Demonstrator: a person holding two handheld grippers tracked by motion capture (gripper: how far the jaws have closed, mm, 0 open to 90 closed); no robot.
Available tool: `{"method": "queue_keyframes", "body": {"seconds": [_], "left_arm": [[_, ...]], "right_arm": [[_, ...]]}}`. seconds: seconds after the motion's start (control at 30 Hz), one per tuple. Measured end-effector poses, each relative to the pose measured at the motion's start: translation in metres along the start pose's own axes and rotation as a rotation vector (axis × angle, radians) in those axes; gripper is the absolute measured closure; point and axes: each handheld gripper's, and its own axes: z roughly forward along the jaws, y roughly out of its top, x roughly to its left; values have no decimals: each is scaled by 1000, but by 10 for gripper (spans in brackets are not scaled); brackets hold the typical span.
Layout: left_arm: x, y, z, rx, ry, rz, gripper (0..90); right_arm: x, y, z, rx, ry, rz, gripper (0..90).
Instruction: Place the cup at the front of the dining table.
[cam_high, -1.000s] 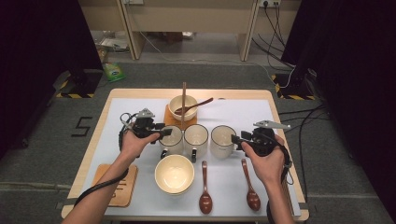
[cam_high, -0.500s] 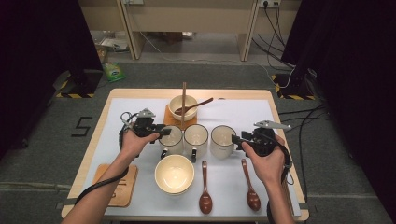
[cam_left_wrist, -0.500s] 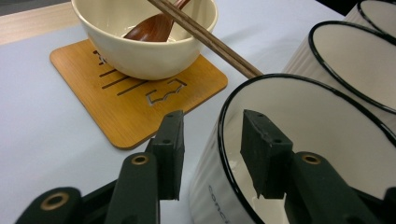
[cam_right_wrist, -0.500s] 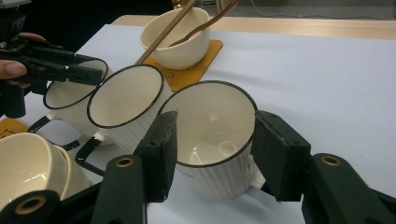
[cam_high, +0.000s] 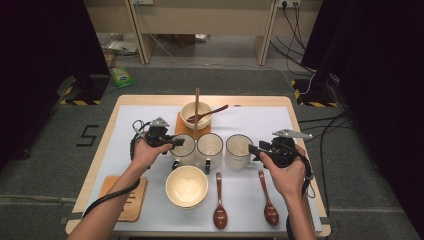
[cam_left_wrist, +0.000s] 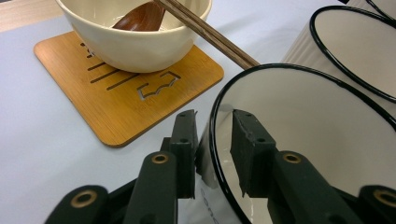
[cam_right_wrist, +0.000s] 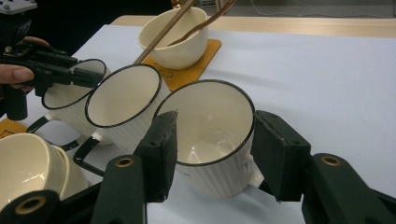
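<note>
Three white black-rimmed mugs stand in a row mid-table. My left gripper (cam_high: 176, 142) (cam_left_wrist: 214, 114) sits on the left mug (cam_high: 186, 149) (cam_left_wrist: 317, 140), one jaw outside the rim and one inside, shut on the wall. My right gripper (cam_high: 254, 149) (cam_right_wrist: 215, 114) is open, its jaws on either side of the right mug (cam_high: 238, 151) (cam_right_wrist: 210, 172) without touching it. The middle mug (cam_high: 210, 147) (cam_right_wrist: 123, 95) stands between them. In the right gripper view the left gripper (cam_right_wrist: 88, 77) shows on the left mug (cam_right_wrist: 65, 95).
Behind the mugs a cream bowl (cam_high: 204, 122) (cam_left_wrist: 130, 42) with chopsticks and a wooden spoon rests on a wooden coaster (cam_left_wrist: 140, 93). A larger bowl (cam_high: 187, 186) and two wooden spoons (cam_high: 220, 202) (cam_high: 267, 200) lie in front. Another coaster (cam_high: 122, 197) lies front left.
</note>
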Motion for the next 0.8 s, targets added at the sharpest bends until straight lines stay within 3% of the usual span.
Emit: {"method": "queue_keyframes", "body": {"seconds": [0.53, 0.8], "left_arm": [[-1, 0, -6, 9, 26, 76, 753], [5, -6, -16, -8, 30, 93, 785]], "right_arm": [[-1, -1, 1, 1, 3, 11, 502], [1, -1, 5, 9, 6, 5, 501]]}}
